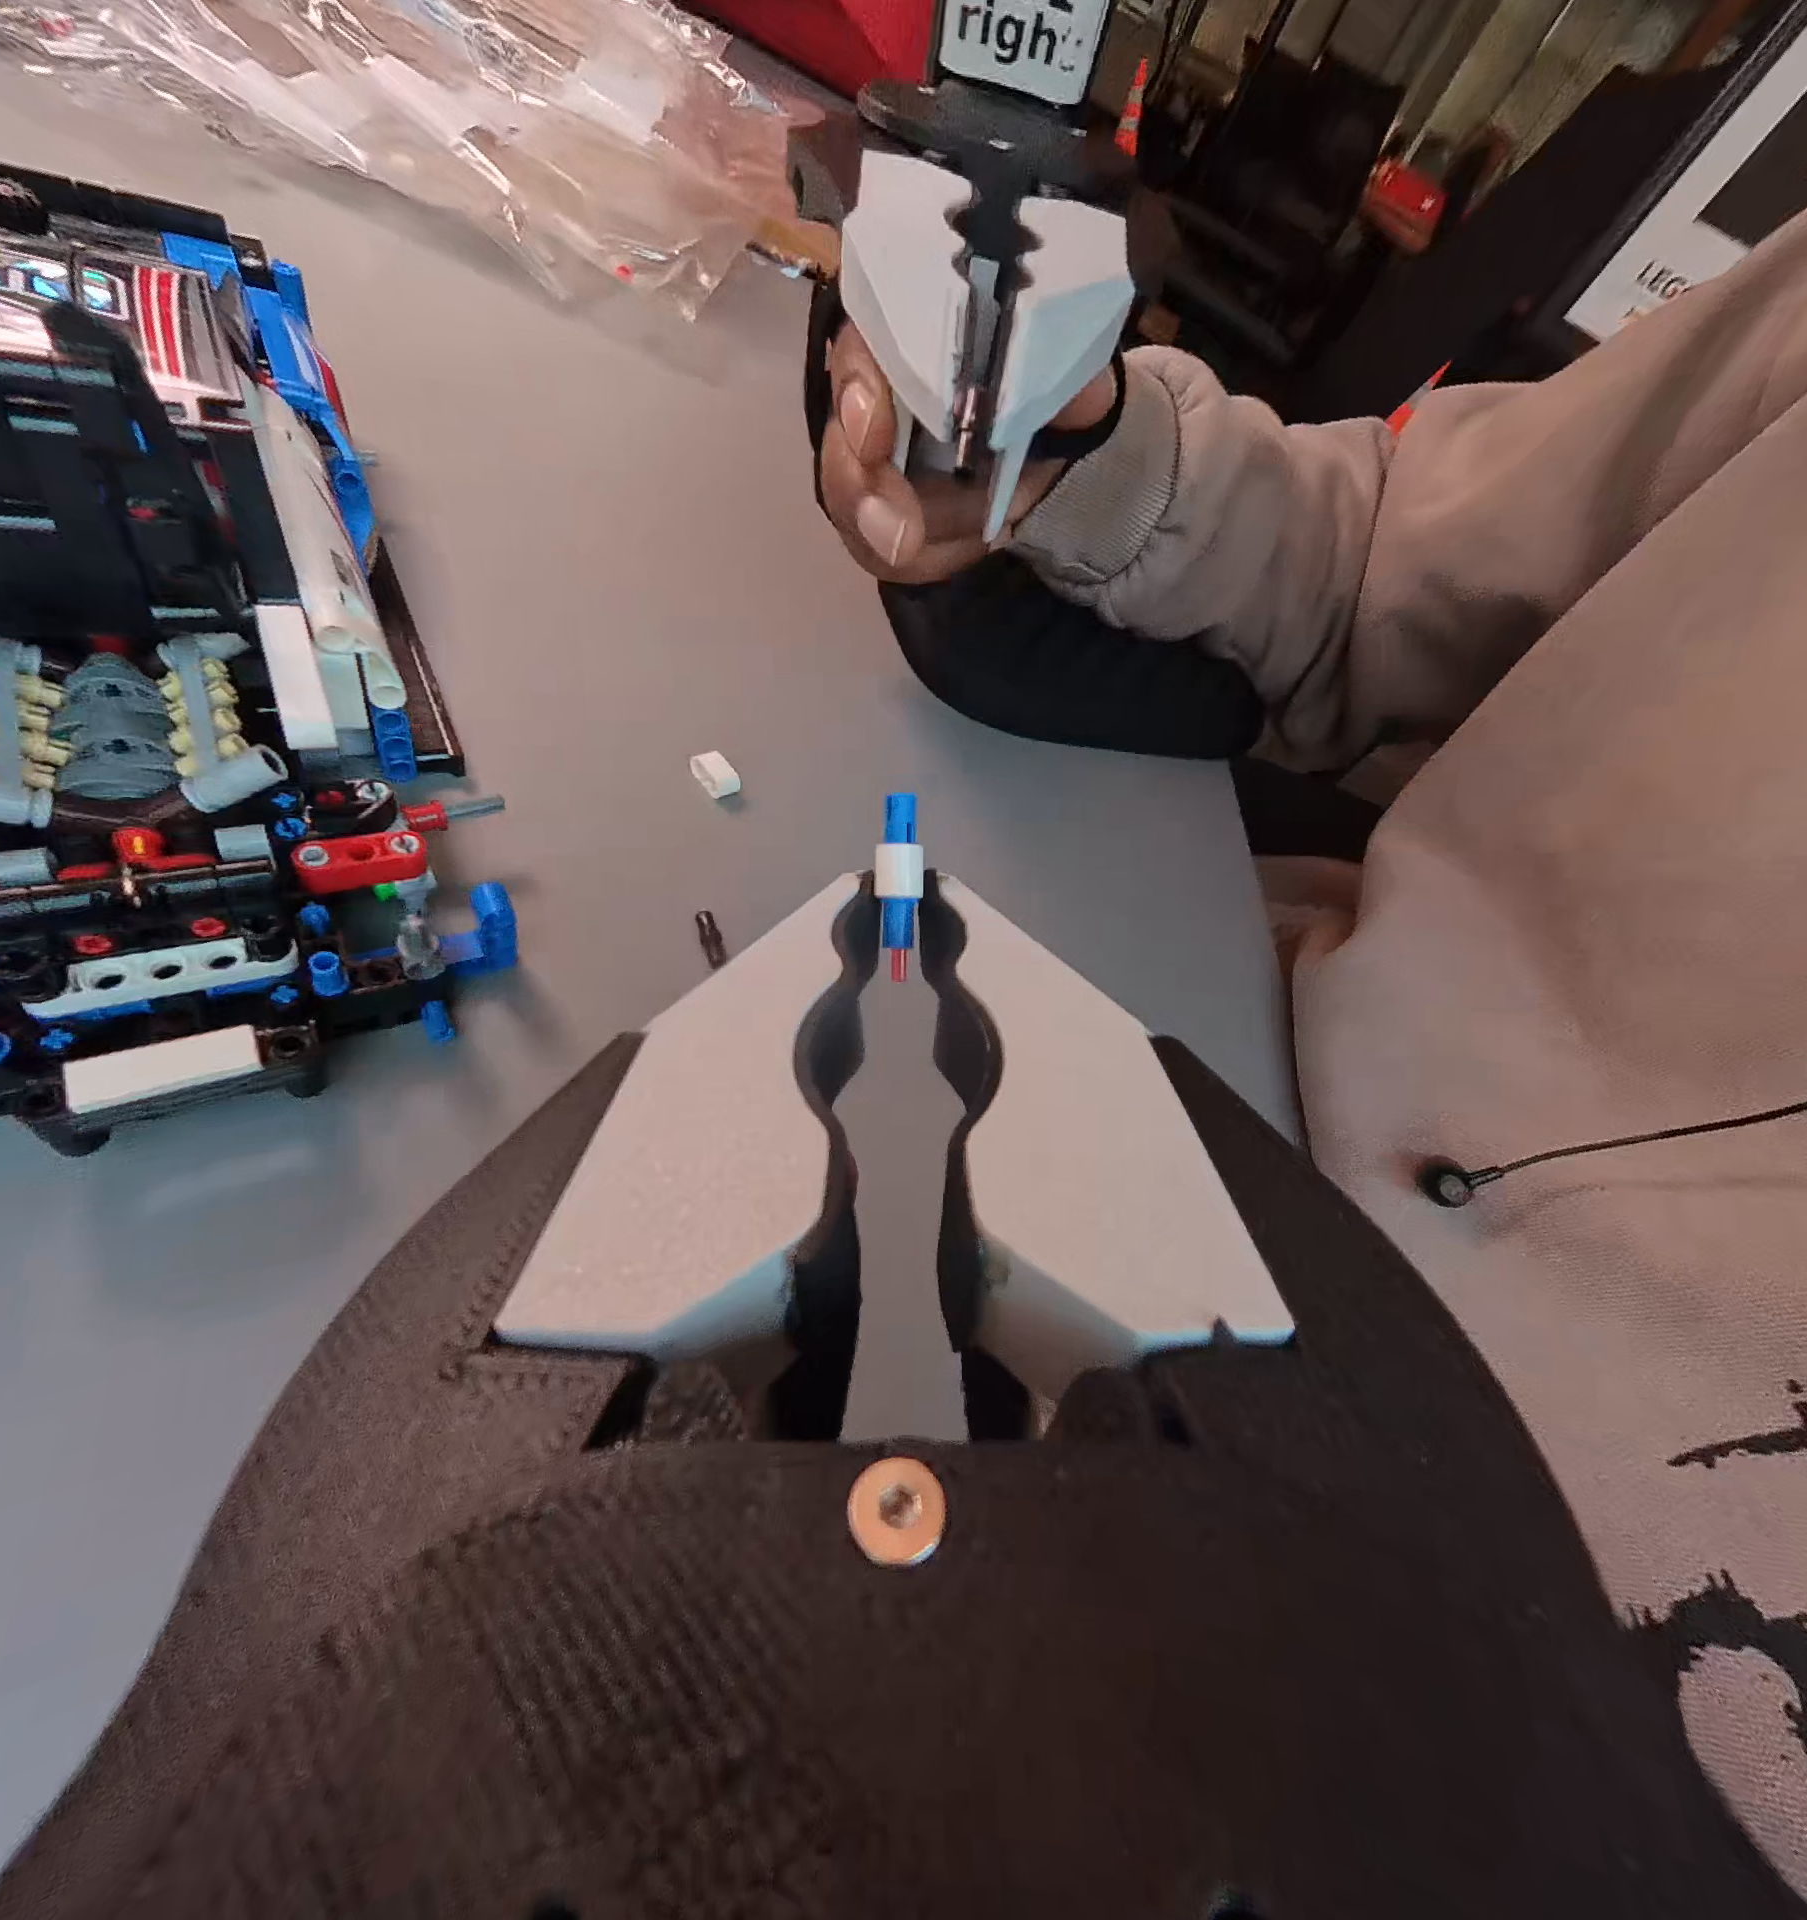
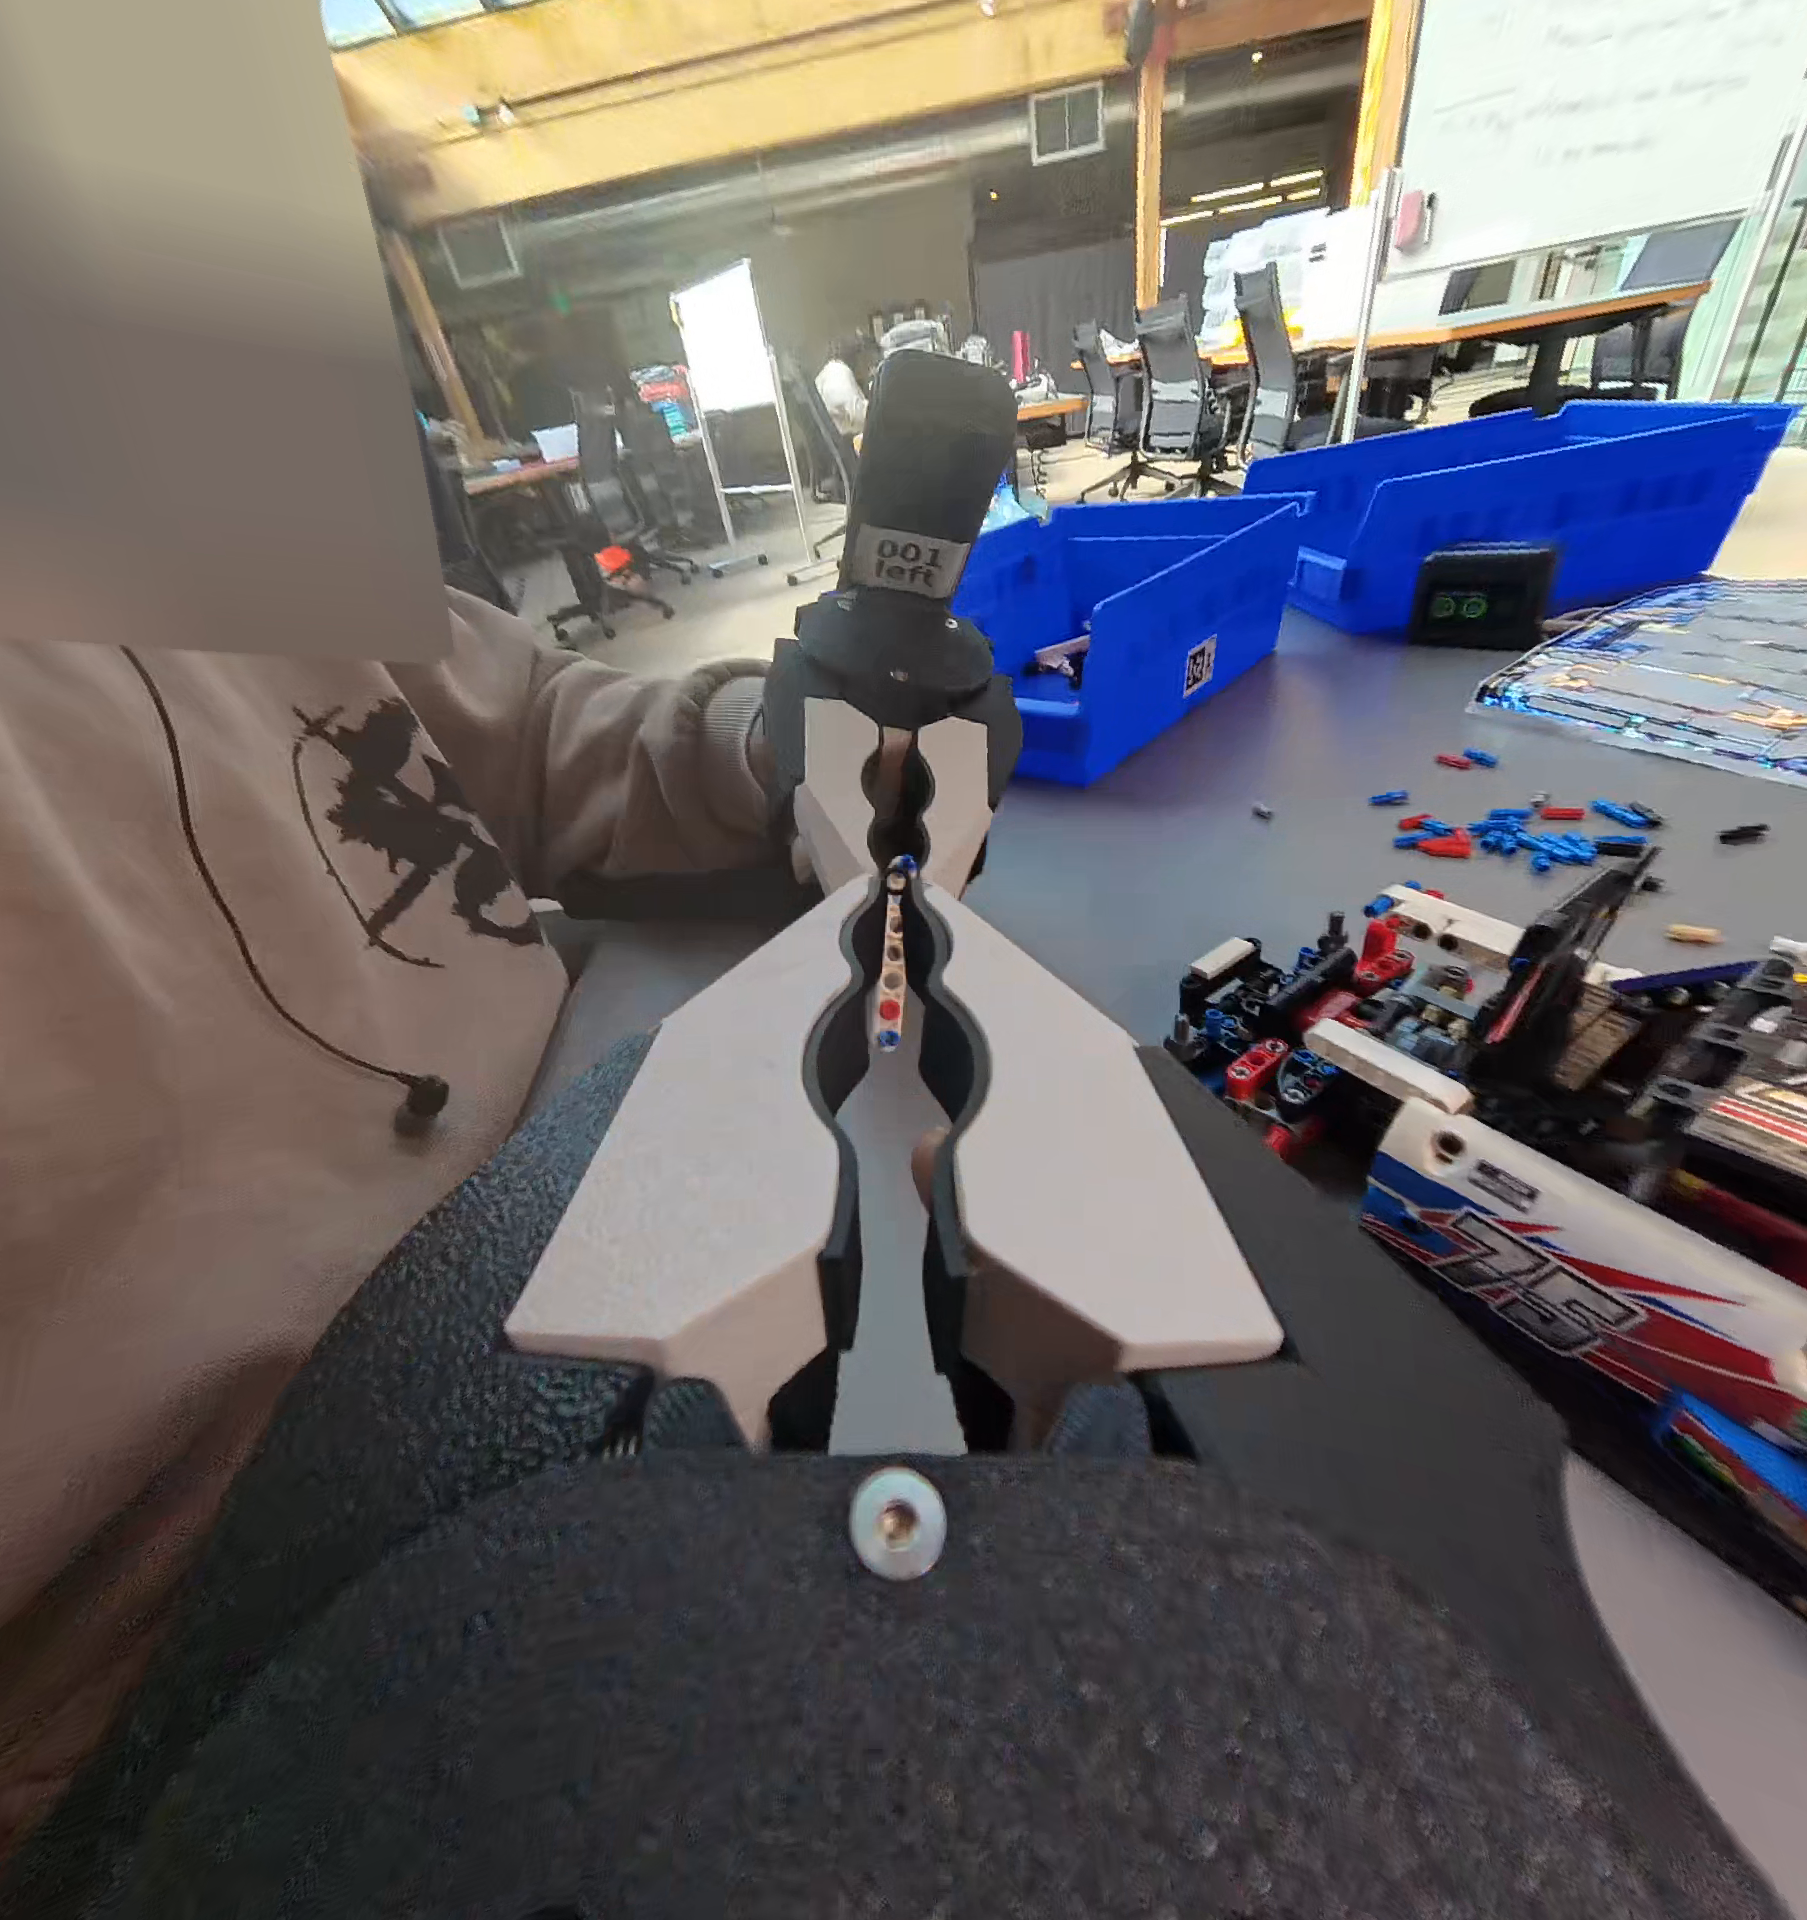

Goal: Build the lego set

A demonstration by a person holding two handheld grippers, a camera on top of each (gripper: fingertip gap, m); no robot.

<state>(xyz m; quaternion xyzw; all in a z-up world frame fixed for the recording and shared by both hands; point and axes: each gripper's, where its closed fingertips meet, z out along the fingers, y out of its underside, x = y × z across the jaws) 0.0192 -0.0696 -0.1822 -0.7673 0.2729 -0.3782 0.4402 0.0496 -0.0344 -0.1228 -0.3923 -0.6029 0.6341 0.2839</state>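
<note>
My left gripper (image 1: 899,881) is shut on a small piece (image 1: 899,871): a blue pin with a white bush around it and a red tip. It holds the piece above the grey table. My right gripper (image 2: 894,885) is shut on a thin white beam (image 2: 891,971) with holes, carrying a red and a blue pin. The two grippers face each other tip to tip. The right gripper also shows in the left wrist view (image 1: 966,457), and the left in the right wrist view (image 2: 901,844). The partly built lego car (image 1: 151,727) lies to the side on the table (image 2: 1501,1091).
A small white piece (image 1: 715,774) and a black pin (image 1: 709,932) lie on the table near the left gripper. Loose blue and red pins (image 2: 1522,831), a sticker sheet (image 2: 1688,675) and blue bins (image 2: 1138,623) sit farther off. Clear plastic bags (image 1: 463,125) lie behind the car. Tip to tip, the grippers are about 8 centimeters apart.
</note>
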